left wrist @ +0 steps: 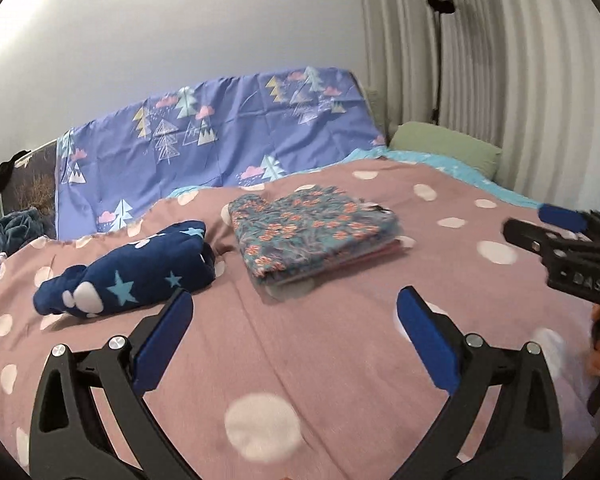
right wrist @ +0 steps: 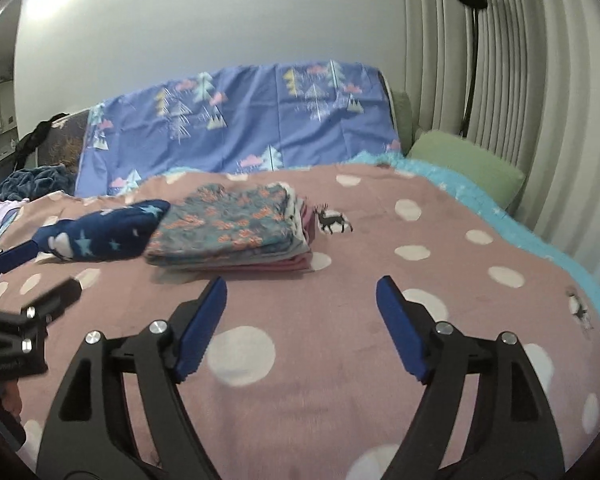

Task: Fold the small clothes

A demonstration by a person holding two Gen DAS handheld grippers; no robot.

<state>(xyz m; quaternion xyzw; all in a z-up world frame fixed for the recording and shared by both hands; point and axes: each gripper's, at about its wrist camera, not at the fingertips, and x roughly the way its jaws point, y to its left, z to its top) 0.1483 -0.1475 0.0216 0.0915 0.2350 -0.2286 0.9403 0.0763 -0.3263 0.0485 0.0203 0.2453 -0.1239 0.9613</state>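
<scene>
A stack of folded small clothes [left wrist: 312, 232], with a teal floral piece on top, lies on the pink dotted blanket [left wrist: 320, 340]; it also shows in the right wrist view [right wrist: 228, 236]. A crumpled navy star-print garment [left wrist: 128, 268] lies left of the stack, also in the right wrist view [right wrist: 104, 236]. My left gripper [left wrist: 296, 312] is open and empty above the blanket, nearer than both. My right gripper [right wrist: 300, 296] is open and empty, in front of the stack; it shows at the right edge of the left wrist view [left wrist: 540, 224].
A purple tree-print sheet [left wrist: 220, 136] hangs over the backrest behind. A green pillow [right wrist: 468, 168] sits at the back right by the white curtains [right wrist: 520, 60]. A black floor lamp [left wrist: 440, 40] stands there. Dark blue fabric [left wrist: 8, 232] lies at far left.
</scene>
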